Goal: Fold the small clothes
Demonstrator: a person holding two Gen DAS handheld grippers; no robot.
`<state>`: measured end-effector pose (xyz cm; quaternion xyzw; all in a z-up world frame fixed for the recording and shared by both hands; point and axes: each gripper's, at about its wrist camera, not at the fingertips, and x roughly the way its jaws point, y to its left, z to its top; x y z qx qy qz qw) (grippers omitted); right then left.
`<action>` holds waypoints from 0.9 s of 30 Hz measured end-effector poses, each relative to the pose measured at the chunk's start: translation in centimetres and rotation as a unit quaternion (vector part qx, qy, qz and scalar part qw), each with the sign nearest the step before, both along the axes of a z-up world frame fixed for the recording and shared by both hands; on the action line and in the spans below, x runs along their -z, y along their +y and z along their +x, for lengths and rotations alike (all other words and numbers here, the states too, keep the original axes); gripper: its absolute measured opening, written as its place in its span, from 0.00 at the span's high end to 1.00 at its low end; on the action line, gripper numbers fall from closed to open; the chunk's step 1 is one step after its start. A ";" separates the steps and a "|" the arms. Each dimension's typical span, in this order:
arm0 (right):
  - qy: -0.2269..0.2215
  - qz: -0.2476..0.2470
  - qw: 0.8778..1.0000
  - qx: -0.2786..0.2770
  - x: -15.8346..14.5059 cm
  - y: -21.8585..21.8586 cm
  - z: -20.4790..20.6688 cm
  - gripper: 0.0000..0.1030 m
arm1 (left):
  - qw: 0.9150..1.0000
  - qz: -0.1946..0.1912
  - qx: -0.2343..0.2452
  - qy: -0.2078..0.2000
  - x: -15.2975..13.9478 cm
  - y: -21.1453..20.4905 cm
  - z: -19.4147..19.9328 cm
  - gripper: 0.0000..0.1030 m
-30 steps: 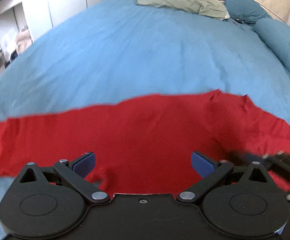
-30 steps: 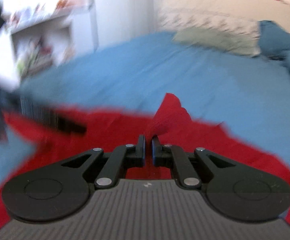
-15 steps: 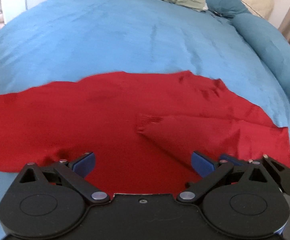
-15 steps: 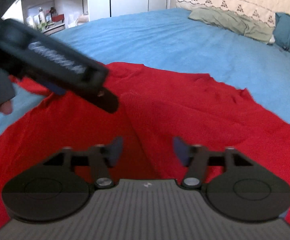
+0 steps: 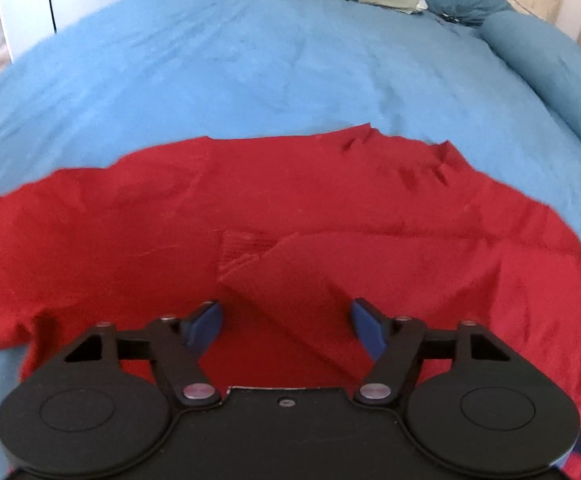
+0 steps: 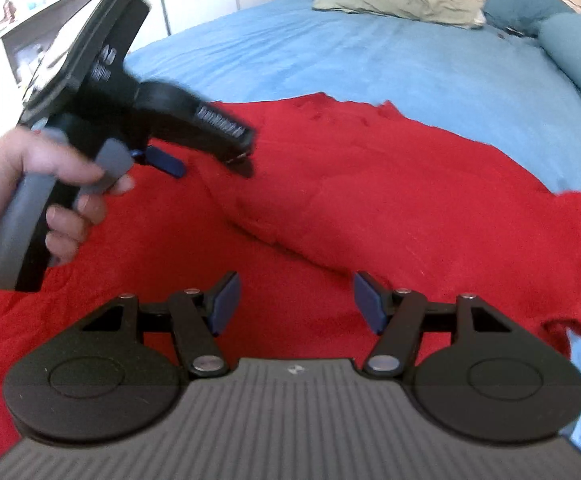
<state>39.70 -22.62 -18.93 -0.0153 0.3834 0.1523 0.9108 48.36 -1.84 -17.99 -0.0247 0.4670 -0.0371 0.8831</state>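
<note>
Red garment on blue bedspread

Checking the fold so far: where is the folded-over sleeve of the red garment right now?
The folded sleeve lies on the middle of the red garment, just ahead of the left gripper, on the blue bedspread.
</note>
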 end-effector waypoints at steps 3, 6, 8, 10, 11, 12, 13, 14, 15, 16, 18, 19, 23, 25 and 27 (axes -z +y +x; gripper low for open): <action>0.012 0.018 1.000 0.016 0.4 -1.0 -0.2 0.24 | 1.000 0.000 0.001 -0.005 0.0 1.0 -1.1 0.32; 0.018 0.027 0.999 0.026 0.6 -1.9 -0.1 0.23 | 1.000 -0.021 -0.008 0.000 0.0 1.7 -1.6 0.35; 0.020 0.034 0.999 0.030 0.5 -2.2 0.3 0.23 | 0.999 -0.044 -0.011 0.002 0.0 1.9 -1.6 0.35; 0.020 0.036 0.999 0.034 0.4 -2.6 0.2 0.23 | 0.997 -0.070 -0.014 0.004 0.2 1.9 -1.2 0.35; 0.020 0.036 0.999 0.035 0.3 -2.7 0.1 0.23 | 0.997 -0.080 -0.017 0.004 0.1 1.9 -1.2 0.35; 0.021 0.035 0.998 0.037 0.3 -2.9 0.1 0.23 | 0.996 -0.086 -0.022 0.003 0.0 1.8 -1.0 0.37; 0.021 0.035 0.998 0.039 0.3 -3.1 0.1 0.23 | 0.996 -0.088 -0.027 0.003 0.0 1.7 -0.8 0.46; 0.021 0.035 0.998 0.041 0.4 -3.1 0.2 0.23 | 0.996 -0.086 -0.034 0.004 0.0 1.6 -0.6 0.64; 0.021 0.035 0.998 0.042 0.4 -3.3 0.3 0.23 | 0.996 -0.077 -0.040 0.006 -0.1 1.5 -0.3 0.75; 0.021 0.035 0.998 0.043 0.4 -3.4 0.3 0.23 | 0.996 -0.072 -0.044 0.007 -0.2 1.5 -0.1 0.90; 0.021 0.033 0.998 0.047 0.4 -3.6 0.5 0.22 | 0.995 -0.084 -0.050 0.000 -0.9 1.8 0.2 0.94; 0.022 0.033 0.998 0.050 0.5 -3.8 0.5 0.22 | 0.995 -0.087 -0.053 -0.012 -1.5 2.0 0.3 0.94; 0.027 0.034 0.997 0.068 0.4 -4.6 1.0 0.22 | 0.991 -0.103 -0.057 -0.062 -4.6 2.7 0.6 0.94; 0.027 0.034 0.997 0.071 0.2 -4.9 1.2 0.22 | 0.990 -0.086 -0.057 -0.099 -6.3 3.1 0.5 0.94; 0.023 0.020 0.997 0.075 -0.1 -5.2 1.4 0.22 | 0.987 -0.066 -0.062 -0.132 -7.6 3.9 0.5 0.94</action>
